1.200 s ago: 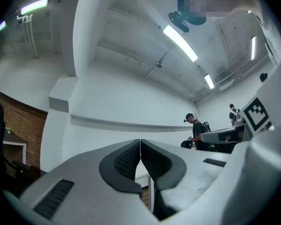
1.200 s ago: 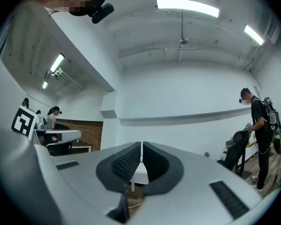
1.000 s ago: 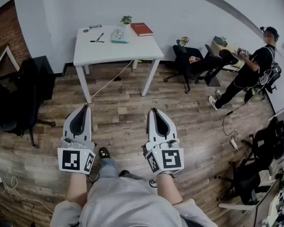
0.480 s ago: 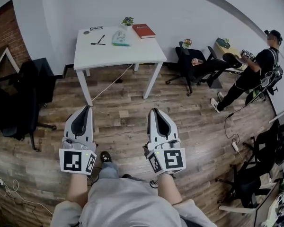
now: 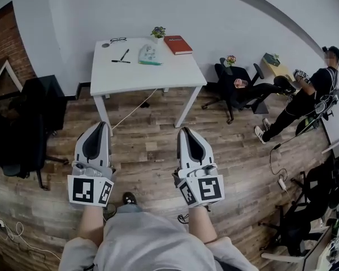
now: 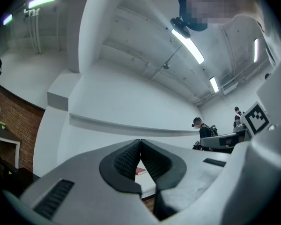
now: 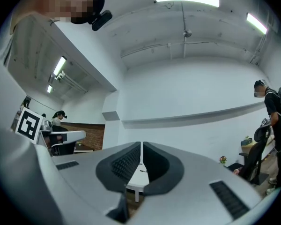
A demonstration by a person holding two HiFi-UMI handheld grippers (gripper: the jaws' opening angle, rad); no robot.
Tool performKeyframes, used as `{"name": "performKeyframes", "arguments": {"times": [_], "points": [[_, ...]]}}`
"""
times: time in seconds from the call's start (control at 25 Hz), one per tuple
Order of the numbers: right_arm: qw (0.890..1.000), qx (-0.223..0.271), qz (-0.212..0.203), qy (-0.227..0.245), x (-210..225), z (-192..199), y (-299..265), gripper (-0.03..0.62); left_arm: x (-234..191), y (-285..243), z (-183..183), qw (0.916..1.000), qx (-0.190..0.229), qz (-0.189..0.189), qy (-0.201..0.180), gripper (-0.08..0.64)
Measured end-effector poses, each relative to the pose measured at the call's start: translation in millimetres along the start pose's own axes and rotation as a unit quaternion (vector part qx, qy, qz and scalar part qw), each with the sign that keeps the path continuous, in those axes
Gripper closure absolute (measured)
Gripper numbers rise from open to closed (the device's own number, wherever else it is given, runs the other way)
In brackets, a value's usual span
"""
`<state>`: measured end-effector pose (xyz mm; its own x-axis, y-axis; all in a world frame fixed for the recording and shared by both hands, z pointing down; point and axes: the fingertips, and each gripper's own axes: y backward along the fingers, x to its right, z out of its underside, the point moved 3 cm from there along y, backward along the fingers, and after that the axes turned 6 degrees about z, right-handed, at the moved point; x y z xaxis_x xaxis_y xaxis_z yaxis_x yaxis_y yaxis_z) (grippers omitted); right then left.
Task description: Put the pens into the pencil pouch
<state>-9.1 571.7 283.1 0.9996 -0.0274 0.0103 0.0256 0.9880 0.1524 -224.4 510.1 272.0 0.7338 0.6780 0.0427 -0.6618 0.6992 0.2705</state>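
Low in the head view, the left gripper (image 5: pixel 100 126) and the right gripper (image 5: pixel 184 131) are held side by side above the wooden floor (image 5: pixel 147 145), both aimed toward the top of the frame. In the left gripper view the left gripper's (image 6: pixel 140 144) jaws are pressed together at the tips with nothing between them, and the right gripper view shows the same for the right gripper (image 7: pixel 141 146): its ribbed pads meet and hold nothing. The white desk (image 5: pixel 158 75) stands in the upper middle of the head view, well apart from both grippers. Two dark pens (image 5: pixel 123 55) lie on its left half, one slanted and one nearly level just below it. The pencil pouch (image 5: pixel 149 54), pale and greenish, lies just to their right near the desk's middle. A red book (image 5: pixel 178 44) sits toward the desk's far right corner, a small potted plant (image 5: pixel 157 32) stands at the back edge beside it, and a pair of glasses (image 5: pixel 118 39) rests at the back left. At the right of the frame another person (image 5: pixel 311 92) stands near black office chairs (image 5: pixel 237 89).
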Motion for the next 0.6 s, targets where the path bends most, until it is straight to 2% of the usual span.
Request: {"name": "performKeyframes", "arguments": {"times": [0.28,0.6], "points": [[1.0,0.006,0.007,0.002,-7.9,7.6,-71.2,0.555,-56.8,-44.7,9.5,0.9998,0.005,0.0,-0.02,0.535],[1.0,-0.006,0.014,0.004,-23.4,24.7,-132.3,0.555,-110.0,-78.8,28.7,0.9998,-0.004,0.012,-0.013,0.535]]}}
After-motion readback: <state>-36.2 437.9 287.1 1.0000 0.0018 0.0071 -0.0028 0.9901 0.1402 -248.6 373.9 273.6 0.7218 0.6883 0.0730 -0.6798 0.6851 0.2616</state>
